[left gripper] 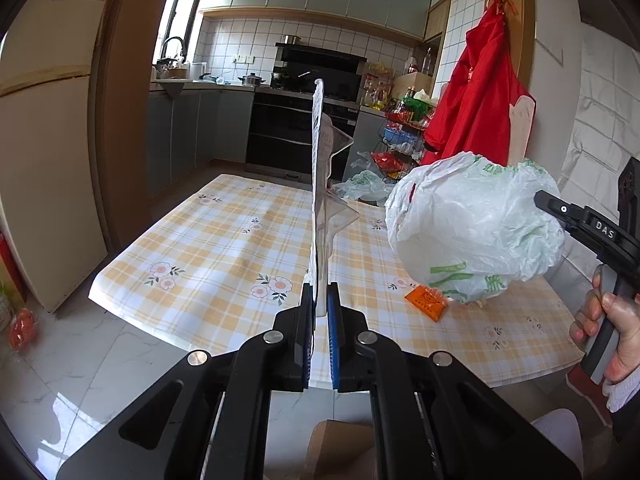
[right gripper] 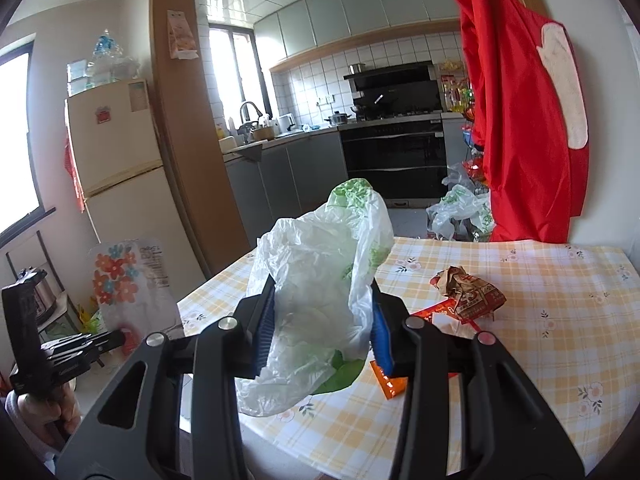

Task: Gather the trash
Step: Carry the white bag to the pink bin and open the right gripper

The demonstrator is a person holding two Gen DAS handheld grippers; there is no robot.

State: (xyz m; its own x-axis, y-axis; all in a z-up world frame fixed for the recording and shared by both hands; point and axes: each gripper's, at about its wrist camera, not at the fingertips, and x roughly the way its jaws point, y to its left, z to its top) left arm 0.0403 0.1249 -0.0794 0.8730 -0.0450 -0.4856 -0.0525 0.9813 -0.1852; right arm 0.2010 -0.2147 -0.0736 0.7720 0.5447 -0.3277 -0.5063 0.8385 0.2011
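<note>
Presently: left claw (left gripper: 319,308) pinches stiff, light plastic package (left gripper: 322,184) edgewise; right claw (right gripper: 324,320) grips soft, slippery bag (right gripper: 316,280) mid-bunch.

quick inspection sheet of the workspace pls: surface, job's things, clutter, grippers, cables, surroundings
surface: table under a yellow plaid floral cloth
job's things: white bag and flat package both held up; orange packet and crumpled wrapper lie on the cloth
clutter: more bags on the floor past the table
grippers: left gripper shut on the package; right gripper shut on the bag
cables: nothing seen
surroundings: fridge, oven, red apron hanging
</note>
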